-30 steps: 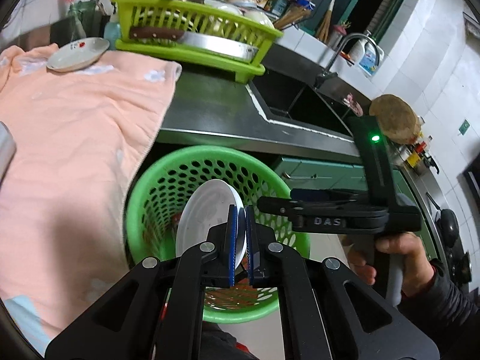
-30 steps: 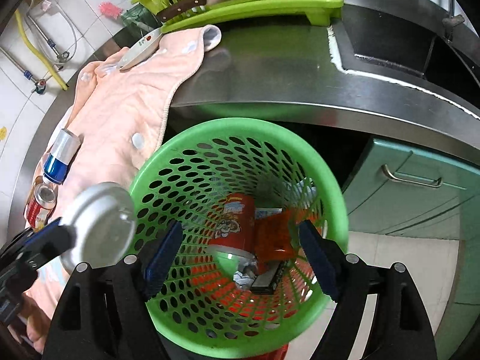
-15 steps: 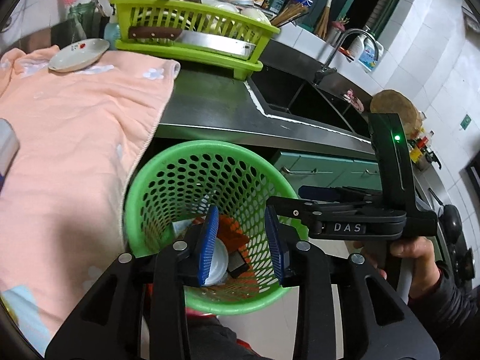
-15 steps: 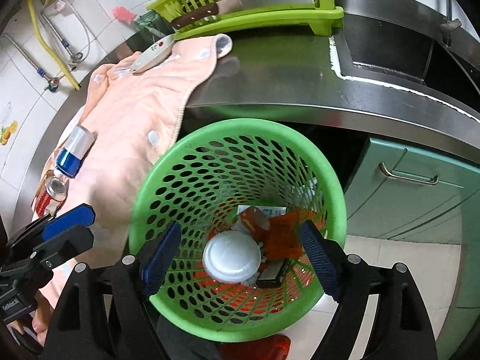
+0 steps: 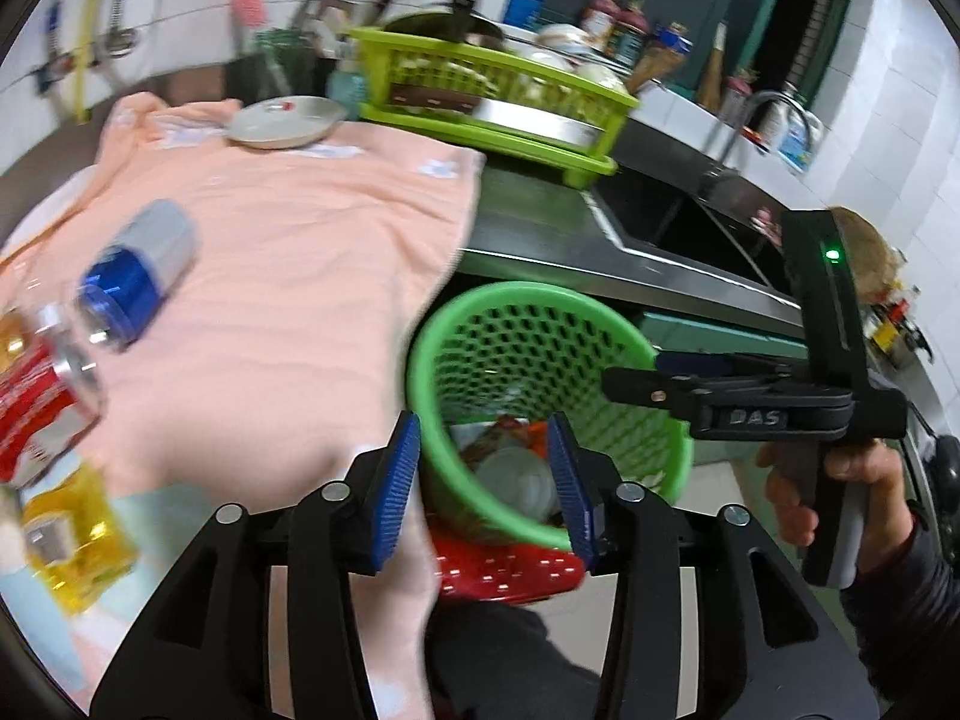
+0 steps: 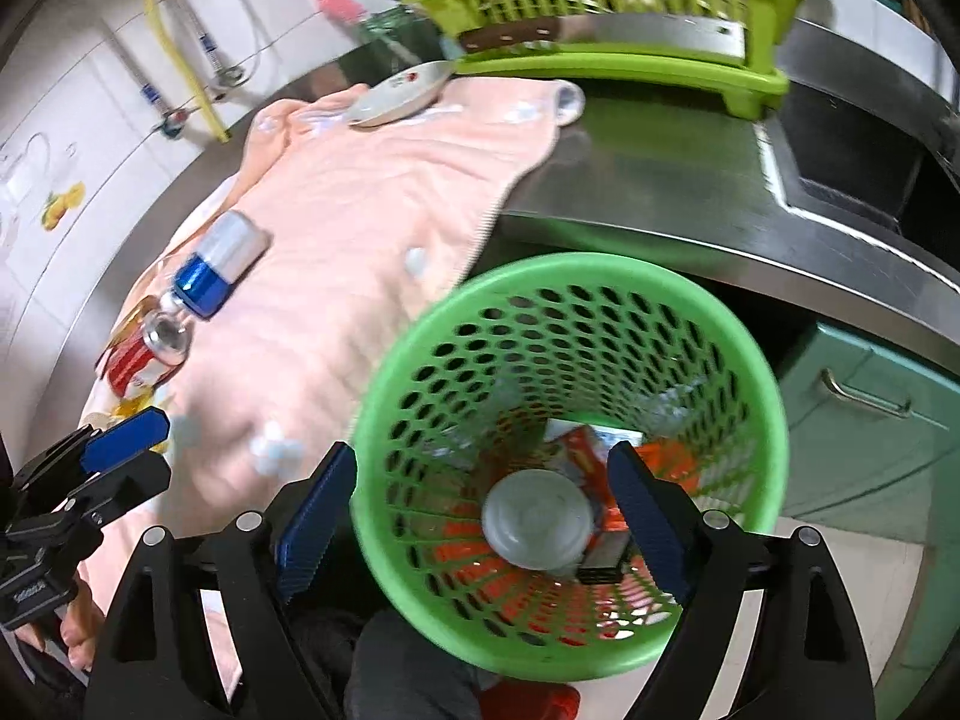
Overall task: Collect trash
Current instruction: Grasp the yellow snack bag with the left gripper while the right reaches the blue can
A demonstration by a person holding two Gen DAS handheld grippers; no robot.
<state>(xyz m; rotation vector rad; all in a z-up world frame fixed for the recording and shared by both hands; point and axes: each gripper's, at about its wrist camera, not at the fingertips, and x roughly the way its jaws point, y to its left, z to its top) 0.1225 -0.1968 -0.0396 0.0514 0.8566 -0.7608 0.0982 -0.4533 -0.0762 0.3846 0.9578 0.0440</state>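
Grey lid (image 6: pixel 536 518) in perhaps half-full basket (image 6: pixel 774 396)

You can read only one marking clearly: the letters "DAS" in pale raised capitals on the black body of the right hand-held gripper (image 5: pixel 636 387), seen from your left wrist camera. The red can (image 6: pixel 141 354) on the surface carries white print, but it is too blurred to make out. The packets in the green basket (image 6: pixel 774 420) show printing you cannot read either.
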